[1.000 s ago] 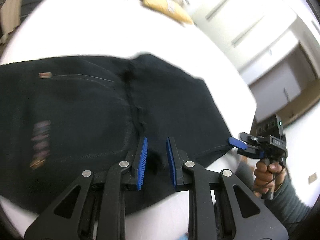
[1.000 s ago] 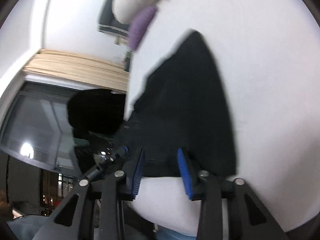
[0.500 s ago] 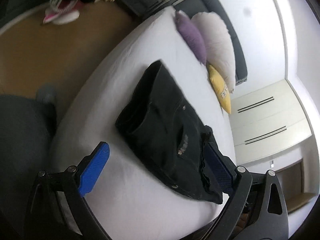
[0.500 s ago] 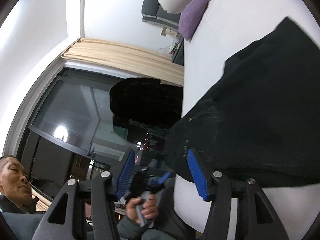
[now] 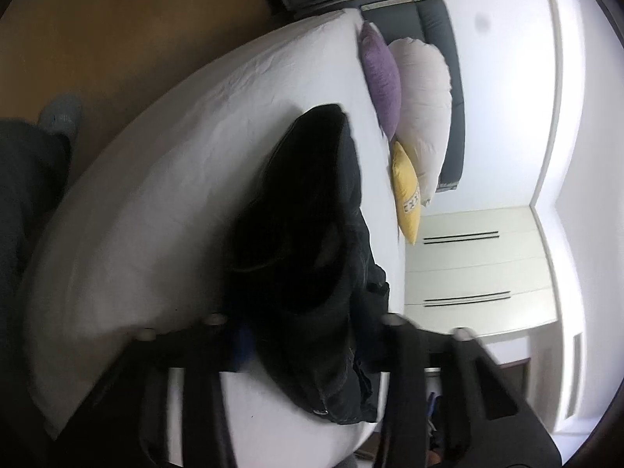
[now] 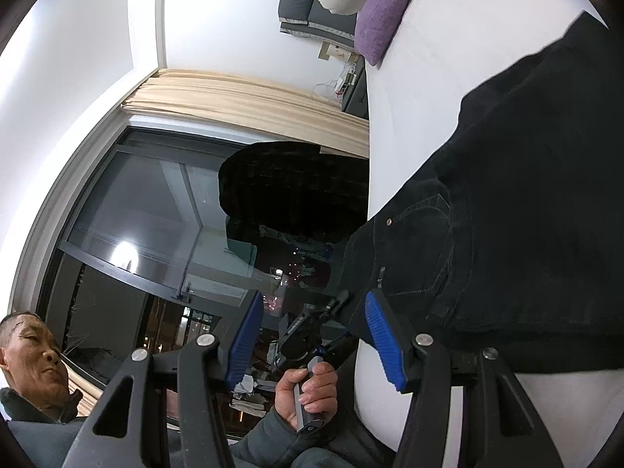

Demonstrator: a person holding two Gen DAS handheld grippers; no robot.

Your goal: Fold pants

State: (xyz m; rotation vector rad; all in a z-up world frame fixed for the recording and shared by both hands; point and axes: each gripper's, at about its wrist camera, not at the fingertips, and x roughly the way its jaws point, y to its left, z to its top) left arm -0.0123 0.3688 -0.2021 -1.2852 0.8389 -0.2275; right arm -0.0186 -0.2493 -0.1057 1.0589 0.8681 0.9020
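Two grippers frame our view of the folded black denim pants (image 5: 312,234), which lie on the white-sheeted bed (image 5: 175,195) near its foot edge, well apart from the purple cushion (image 5: 380,82), white pillow (image 5: 425,109) and yellow cushion (image 5: 405,191). Our left gripper (image 5: 308,343) is closing, the bunched waistband between its jaws; blur keeps us from telling whether the pads press. Our right gripper (image 6: 312,335) stands released beside the pants' edge, nothing between its blue pads (image 6: 380,335).
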